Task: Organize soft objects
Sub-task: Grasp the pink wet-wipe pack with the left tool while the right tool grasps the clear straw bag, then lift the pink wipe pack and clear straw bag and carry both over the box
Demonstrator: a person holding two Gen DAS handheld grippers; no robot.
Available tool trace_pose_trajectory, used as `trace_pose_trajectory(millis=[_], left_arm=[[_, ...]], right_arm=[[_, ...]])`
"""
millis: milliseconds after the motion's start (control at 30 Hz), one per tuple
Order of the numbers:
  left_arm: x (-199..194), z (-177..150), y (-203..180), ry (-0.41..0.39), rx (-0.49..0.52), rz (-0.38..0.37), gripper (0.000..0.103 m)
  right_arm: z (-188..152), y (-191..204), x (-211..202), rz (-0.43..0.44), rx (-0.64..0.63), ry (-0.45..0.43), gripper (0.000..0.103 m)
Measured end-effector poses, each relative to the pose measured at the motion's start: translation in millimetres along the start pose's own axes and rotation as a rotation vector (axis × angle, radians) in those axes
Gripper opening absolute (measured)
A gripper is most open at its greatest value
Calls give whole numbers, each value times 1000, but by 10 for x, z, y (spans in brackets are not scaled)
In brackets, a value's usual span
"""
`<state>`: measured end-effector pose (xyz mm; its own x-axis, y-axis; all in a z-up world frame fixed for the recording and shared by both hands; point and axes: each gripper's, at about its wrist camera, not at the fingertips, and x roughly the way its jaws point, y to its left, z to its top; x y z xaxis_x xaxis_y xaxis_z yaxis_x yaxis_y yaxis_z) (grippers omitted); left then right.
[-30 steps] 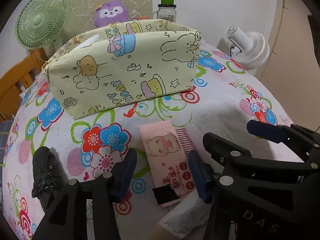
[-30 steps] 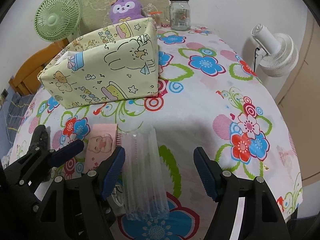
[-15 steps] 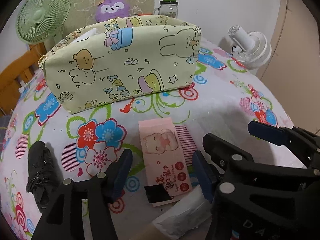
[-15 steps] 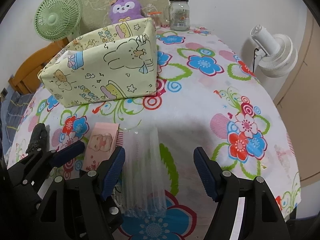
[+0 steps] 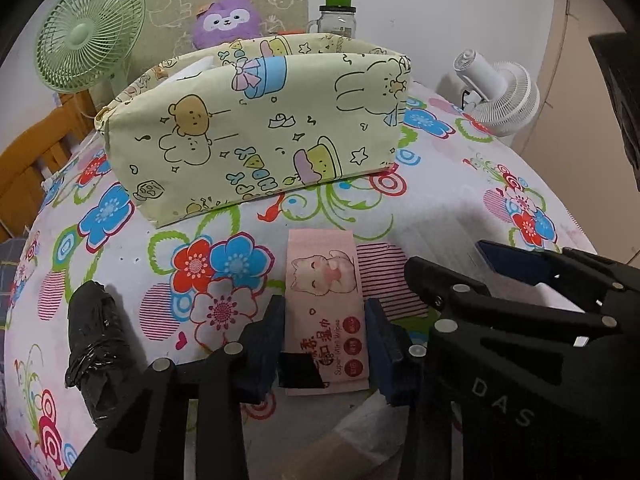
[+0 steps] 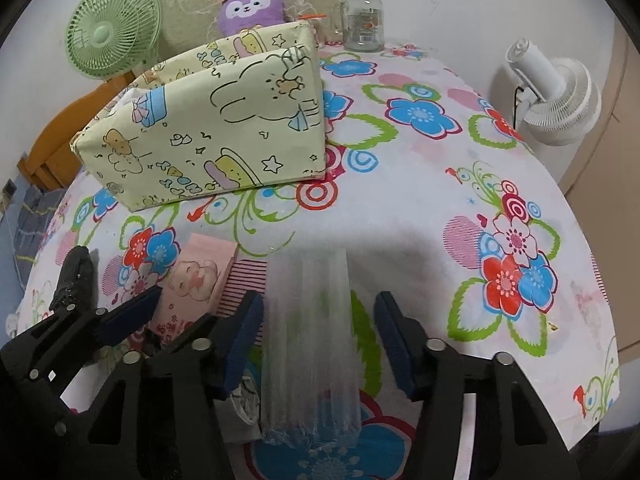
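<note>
A pink wet-wipes pack (image 5: pixel 325 308) lies on the floral tablecloth. My left gripper (image 5: pixel 324 344) straddles its near end, jaws narrowed to the pack's sides, seemingly touching it. The pack also shows in the right wrist view (image 6: pixel 192 284). A clear ribbed plastic pack (image 6: pixel 310 344) lies between the open jaws of my right gripper (image 6: pixel 320 344), not touched. The right gripper shows in the left wrist view (image 5: pixel 516 272). A pale yellow cartoon-print fabric bin (image 5: pixel 256 136) stands further back (image 6: pixel 212 132), with something white inside.
A black wrapped bundle (image 5: pixel 94 340) lies at the left. A white packet (image 5: pixel 368 428) lies under the left gripper. A green fan (image 5: pixel 86 32), purple plush (image 5: pixel 226 20), glass jar (image 6: pixel 362 20) and white fan (image 6: pixel 556 92) stand at the back and right.
My left gripper has moved forward over the pink pack and its jaws have narrowed around it. The right gripper has hardly moved.
</note>
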<state>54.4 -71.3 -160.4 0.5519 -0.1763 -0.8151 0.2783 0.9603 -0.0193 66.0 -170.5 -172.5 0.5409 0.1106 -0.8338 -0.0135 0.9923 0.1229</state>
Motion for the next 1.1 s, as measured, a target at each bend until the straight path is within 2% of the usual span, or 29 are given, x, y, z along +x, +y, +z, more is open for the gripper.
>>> trace_pose_trajectory(millis=[67, 233, 267, 433, 1100], left_arm=[[0, 4, 10, 3, -2, -4, 41], [-3, 12, 4, 5, 0, -4, 40], [-3, 12, 4, 6, 1, -5, 40], [-17, 34, 38, 12, -18, -34, 40], [-346, 229, 55, -61, -18, -20, 40]], right_arm=[[7, 26, 6, 7, -5, 3, 48], [23, 109, 11, 28, -24, 6, 23], [21, 129, 7, 25, -30, 3, 22], [38, 146, -14, 26, -31, -6, 21], [247, 262, -366, 33, -58, -86, 21]])
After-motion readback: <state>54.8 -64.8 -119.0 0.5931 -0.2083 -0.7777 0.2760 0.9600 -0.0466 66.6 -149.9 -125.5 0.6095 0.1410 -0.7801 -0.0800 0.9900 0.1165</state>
